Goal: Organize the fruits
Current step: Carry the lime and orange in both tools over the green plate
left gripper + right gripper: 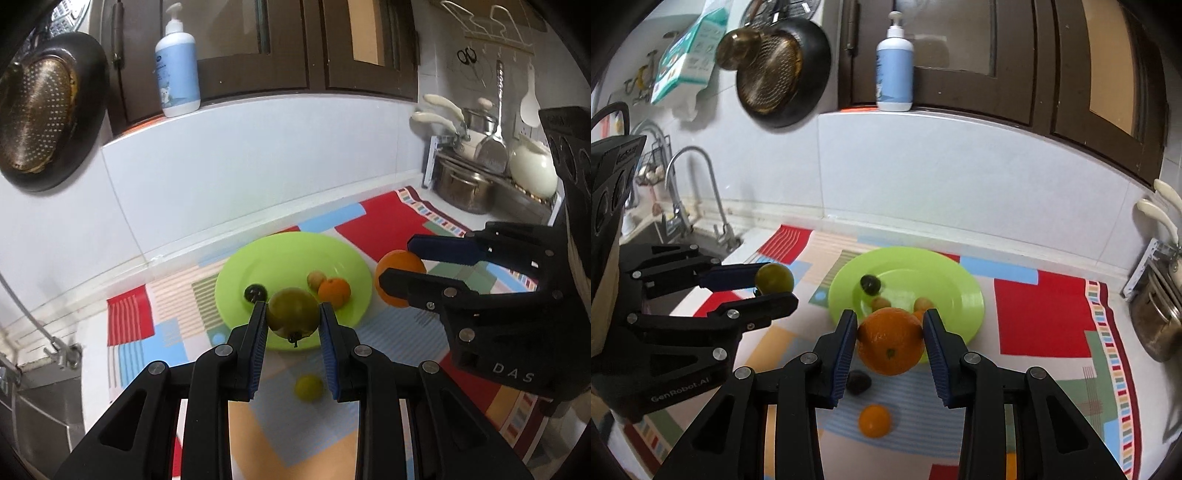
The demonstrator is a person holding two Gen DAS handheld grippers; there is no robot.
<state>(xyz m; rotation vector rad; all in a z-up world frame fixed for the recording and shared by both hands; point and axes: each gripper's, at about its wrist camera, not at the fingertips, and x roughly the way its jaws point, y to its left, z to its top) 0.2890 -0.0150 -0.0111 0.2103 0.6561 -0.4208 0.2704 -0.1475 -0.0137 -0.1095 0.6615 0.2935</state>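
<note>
Fruit sits partly sorted: three small pieces lie on our green plate. Our left gripper clasps a green fruit, our right gripper an orange, both above the plate's six o'clock rim; strays remain on the surface.

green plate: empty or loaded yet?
Loaded. The green plate holds a dark fruit, a small orange and a pale fruit.

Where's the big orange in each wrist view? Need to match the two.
Left wrist: orange at right of centre, held in the right claw, just right of the green plate.
Right wrist: orange at lower centre, between that claw's pads, in front of the plate.
Shared landmark: the green plate; also the blue pump bottle on the ledge.
</note>
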